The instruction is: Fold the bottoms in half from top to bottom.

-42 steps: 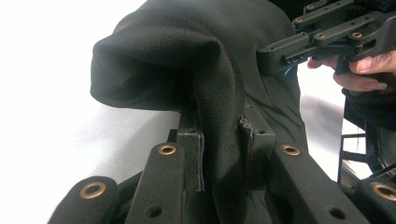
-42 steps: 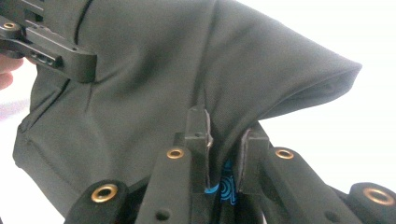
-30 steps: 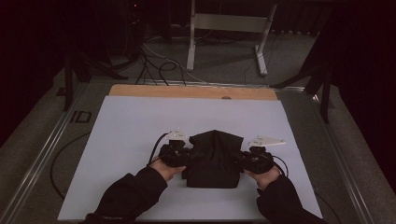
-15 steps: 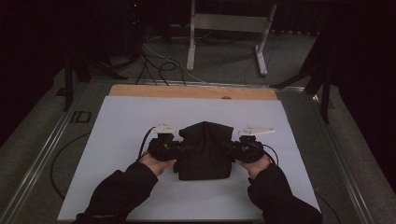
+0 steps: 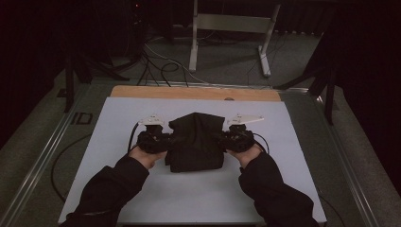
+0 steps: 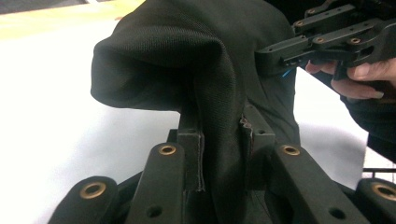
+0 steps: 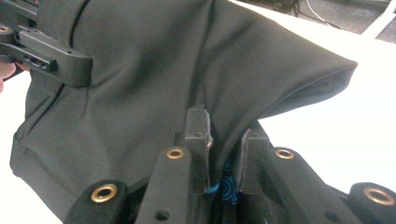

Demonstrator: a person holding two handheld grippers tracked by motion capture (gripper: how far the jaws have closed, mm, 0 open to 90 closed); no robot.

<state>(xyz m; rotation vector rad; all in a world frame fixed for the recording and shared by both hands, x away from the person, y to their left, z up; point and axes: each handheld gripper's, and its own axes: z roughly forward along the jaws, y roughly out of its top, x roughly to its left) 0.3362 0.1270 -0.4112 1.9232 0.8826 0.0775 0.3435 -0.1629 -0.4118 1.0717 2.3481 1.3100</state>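
Overhead, we hold the black garment between the left gripper and right gripper, probably to fold it. Alongside the left jaws, cloth sits pinched between nearly closed pads. By the right jaws, a blue print peeks from the clamped fold.

Left gripper: farther up the table than a second ago
Right gripper: likewise farther up
Black cloth: carried along, now bunched taller
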